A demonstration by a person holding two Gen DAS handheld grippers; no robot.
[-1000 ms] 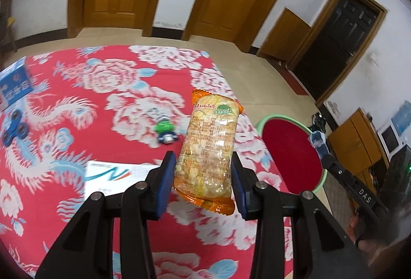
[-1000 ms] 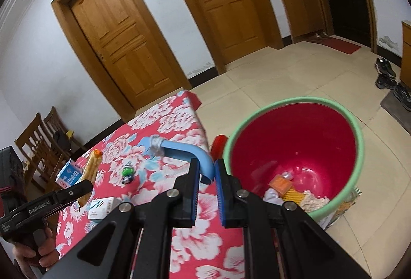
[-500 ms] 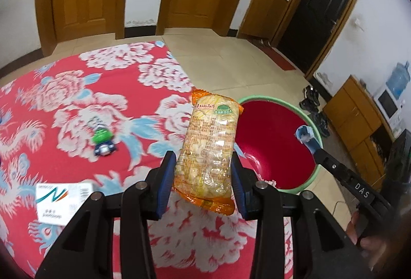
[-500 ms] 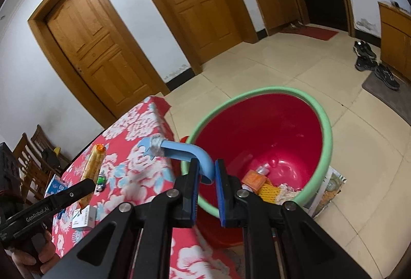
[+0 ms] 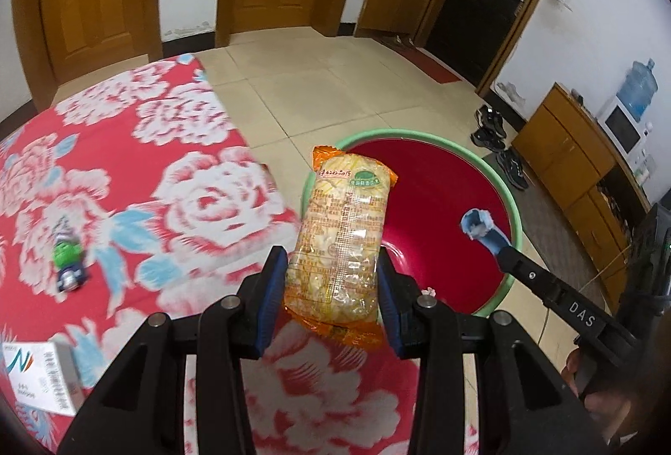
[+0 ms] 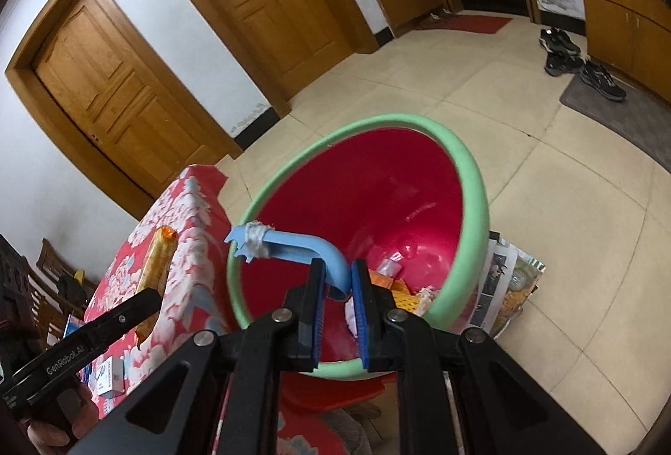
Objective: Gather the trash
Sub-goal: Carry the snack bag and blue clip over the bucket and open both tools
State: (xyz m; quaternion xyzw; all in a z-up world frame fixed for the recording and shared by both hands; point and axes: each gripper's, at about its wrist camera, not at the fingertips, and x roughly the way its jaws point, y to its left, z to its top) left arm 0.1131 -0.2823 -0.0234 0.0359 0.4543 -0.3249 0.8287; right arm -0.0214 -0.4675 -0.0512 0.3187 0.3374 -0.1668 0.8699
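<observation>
My left gripper (image 5: pixel 331 289) is shut on an orange snack packet (image 5: pixel 342 241), which stands upright over the table's right edge, beside the red basin with a green rim (image 5: pixel 469 146). My right gripper (image 6: pixel 337 302) is shut on a bent blue plastic piece (image 6: pixel 293 247) wrapped with white tape at its end; it hangs over the basin (image 6: pixel 469 178). Several scraps of trash (image 6: pixel 394 283) lie at the basin's bottom. From the left wrist the blue piece (image 5: pixel 480 226) shows over the basin; from the right wrist the snack packet (image 6: pixel 155 266) shows at the left.
A red floral tablecloth (image 5: pixel 126 170) covers the table, with a small green toy (image 5: pixel 67 264) and a white box (image 5: pixel 37 375) on it. Shoes (image 5: pixel 499 144) lie on the tiled floor. Newspaper (image 6: pixel 507 287) lies under the basin. Wooden doors and cabinets line the walls.
Both grippers have moved right, off the table toward the basin. The snack packet now overlaps the basin's rim, and the blue piece hangs over the basin's inside. Both grips are unchanged.
</observation>
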